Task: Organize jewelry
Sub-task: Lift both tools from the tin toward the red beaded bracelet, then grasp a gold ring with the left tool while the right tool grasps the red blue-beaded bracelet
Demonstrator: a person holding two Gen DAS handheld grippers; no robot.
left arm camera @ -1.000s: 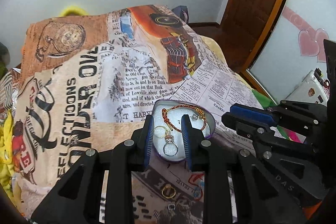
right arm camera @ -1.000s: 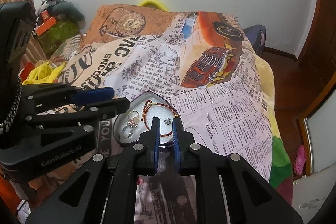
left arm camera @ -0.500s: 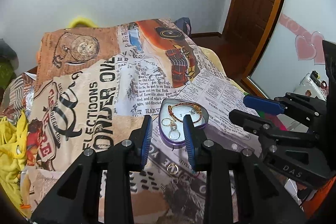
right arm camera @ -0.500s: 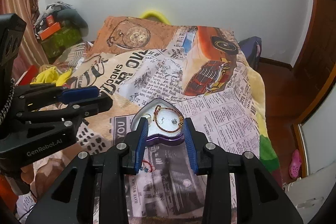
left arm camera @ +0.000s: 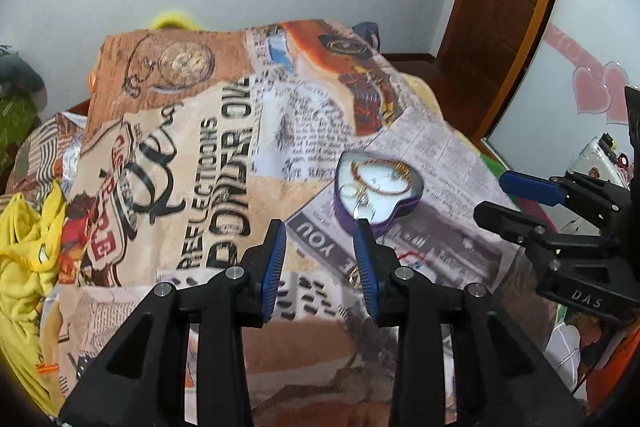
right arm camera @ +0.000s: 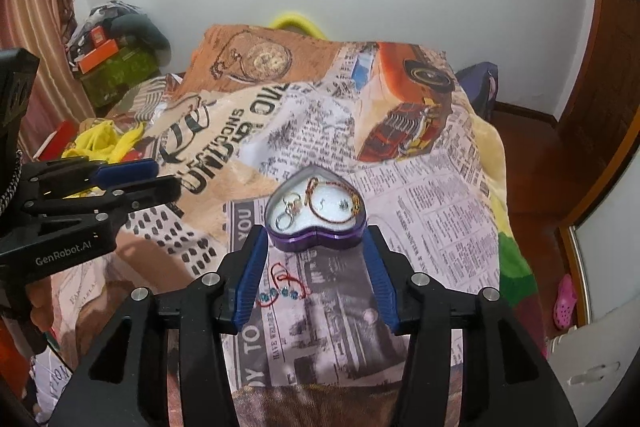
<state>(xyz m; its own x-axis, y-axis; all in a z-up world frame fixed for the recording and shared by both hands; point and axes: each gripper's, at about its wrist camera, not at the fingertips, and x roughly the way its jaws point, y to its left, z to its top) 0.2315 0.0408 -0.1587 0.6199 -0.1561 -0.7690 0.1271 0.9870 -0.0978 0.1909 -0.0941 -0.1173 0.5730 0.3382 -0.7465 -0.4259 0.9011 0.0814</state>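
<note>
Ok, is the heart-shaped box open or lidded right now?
Open: the heart-shaped box has no lid on, and its white lining, rings and a bangle show.

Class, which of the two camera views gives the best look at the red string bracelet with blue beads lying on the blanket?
The right wrist view: the red string bracelet lies clear on the blanket, just in front of the heart-shaped box, its beads plain. In the left wrist view a finger covers most of it; only a blurred red loop shows.

Both grippers wider, farther from box (right arm camera: 316, 215)
</note>
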